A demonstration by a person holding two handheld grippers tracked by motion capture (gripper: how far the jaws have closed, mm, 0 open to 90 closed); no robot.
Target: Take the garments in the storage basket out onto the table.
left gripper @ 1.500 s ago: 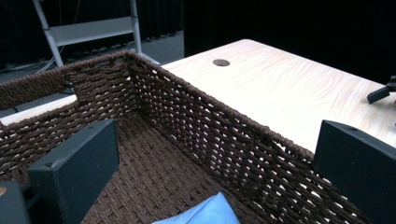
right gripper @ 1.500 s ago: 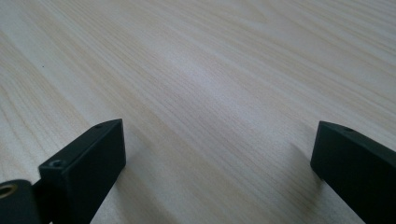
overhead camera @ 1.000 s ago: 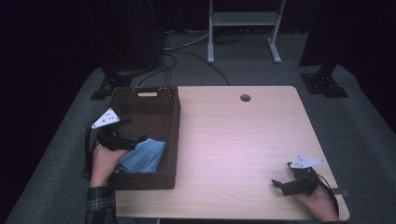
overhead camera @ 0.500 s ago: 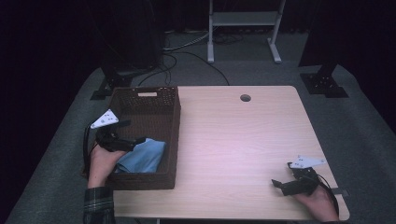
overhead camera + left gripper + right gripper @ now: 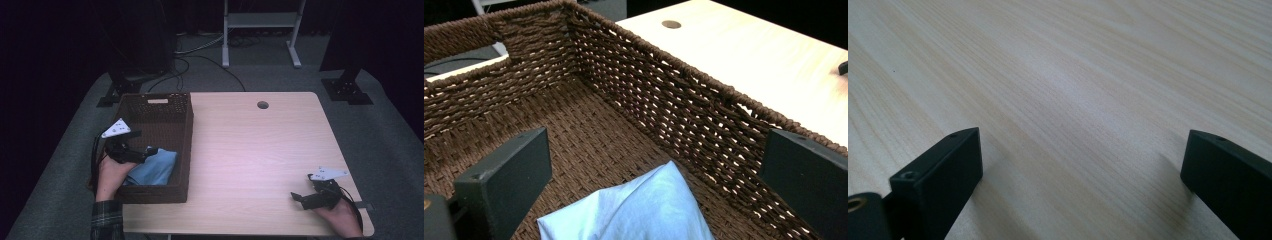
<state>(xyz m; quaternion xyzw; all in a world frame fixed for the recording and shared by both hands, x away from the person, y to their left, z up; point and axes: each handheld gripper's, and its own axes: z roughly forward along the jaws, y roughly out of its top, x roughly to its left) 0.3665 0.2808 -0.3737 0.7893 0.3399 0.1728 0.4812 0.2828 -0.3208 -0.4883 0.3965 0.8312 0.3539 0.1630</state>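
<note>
Blue cloth (image 5: 644, 207) lies in basket (image 5: 185, 145), near-left on bench (image 5: 260, 150). L tongs (image 5: 654, 165) released above it; R tongs (image 5: 1083, 165) released, idle. Cloth looks soft, light: pinch a raised fold.

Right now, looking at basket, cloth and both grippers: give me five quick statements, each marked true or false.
1. The light blue cloth lies inside the brown woven basket. True.
2. The left gripper is shut on the cloth. False: its jaws stand wide apart above the cloth, gripping nothing.
3. The right gripper holds a second cloth. False: its jaws are open over bare wood of the table.
4. The basket sits at the table's left edge, the right gripper near the table's front right corner. True.
5. The basket lies tipped on its side. False: it stands upright, open side up.
</note>
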